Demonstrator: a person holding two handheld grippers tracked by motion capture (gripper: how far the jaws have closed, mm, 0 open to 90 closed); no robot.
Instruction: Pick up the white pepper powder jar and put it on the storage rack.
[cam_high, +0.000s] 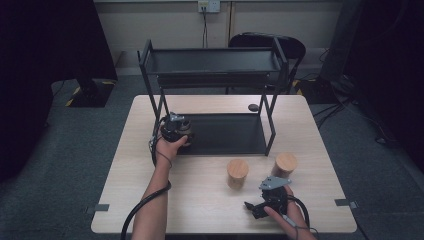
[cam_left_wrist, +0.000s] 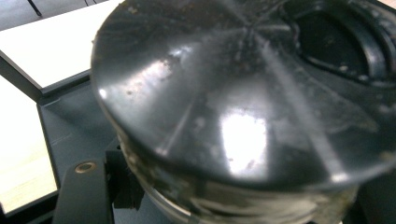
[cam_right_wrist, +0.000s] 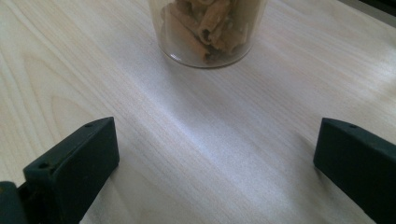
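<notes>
Dark-lidded jar (cam_left_wrist: 243, 107) fills close view, blurred; contents hidden; base cut off.

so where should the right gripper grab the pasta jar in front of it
Grip the pasta jar around its clear side wall below the wooden lid, coming in level from the person's side. It stands upright on the table and its round wall should fit between the right gripper's open jaws. The second jar stands apart to its right, so it is probably no obstacle.
</notes>
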